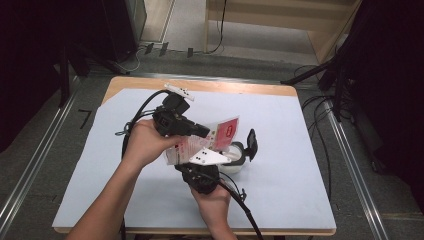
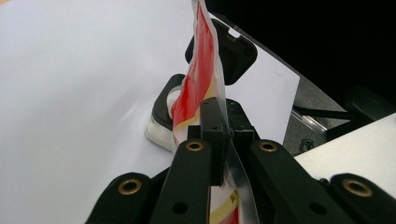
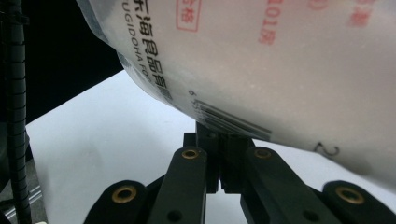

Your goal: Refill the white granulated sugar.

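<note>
A red and white plastic bag of white powder hangs tilted above the table, held from two sides. My left gripper comes in from the left and is shut on the bag's side edge; its jaws pinch the film. My right gripper rises from below and is shut on the bag's lower edge by the barcode. Under the bag stands a small clear container with a black rim, its black flip lid open and upright. The container lies just beyond the bag.
A pale blue sheet covers the wooden table. Black cables trail from both grippers over the table's left side and front edge. Dark stands and cables lie on the floor at the right.
</note>
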A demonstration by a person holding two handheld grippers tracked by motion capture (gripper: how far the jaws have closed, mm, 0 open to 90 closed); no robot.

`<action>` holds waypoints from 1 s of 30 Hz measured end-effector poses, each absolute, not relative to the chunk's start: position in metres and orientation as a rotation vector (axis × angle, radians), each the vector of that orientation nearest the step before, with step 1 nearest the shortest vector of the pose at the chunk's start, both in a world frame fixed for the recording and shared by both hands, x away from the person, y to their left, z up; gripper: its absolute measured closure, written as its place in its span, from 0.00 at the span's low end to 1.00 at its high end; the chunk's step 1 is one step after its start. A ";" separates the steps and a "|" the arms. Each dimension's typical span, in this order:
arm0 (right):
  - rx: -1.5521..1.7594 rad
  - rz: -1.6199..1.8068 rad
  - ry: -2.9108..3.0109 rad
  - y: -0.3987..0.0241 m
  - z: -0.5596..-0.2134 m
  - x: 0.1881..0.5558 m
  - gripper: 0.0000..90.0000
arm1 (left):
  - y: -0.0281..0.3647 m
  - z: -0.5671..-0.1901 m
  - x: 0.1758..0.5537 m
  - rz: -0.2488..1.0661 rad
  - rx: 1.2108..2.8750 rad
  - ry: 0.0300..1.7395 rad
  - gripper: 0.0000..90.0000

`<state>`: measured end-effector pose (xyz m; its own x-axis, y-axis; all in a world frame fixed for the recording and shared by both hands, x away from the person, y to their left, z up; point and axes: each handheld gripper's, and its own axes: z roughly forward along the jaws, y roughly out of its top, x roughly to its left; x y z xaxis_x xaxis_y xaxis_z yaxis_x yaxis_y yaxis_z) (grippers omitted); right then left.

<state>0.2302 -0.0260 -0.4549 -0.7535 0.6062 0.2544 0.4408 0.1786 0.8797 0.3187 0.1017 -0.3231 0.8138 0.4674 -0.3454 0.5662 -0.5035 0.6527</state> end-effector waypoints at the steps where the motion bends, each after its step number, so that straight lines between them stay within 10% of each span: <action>1: 1.026 1.625 2.289 -0.026 -0.455 0.230 0.99 | 0.102 -0.323 0.319 -0.158 2.188 0.756 1.00; 30: 1.081 1.600 2.285 -0.040 -0.466 0.233 0.99 | 0.124 -0.319 0.313 -0.175 2.106 0.712 1.00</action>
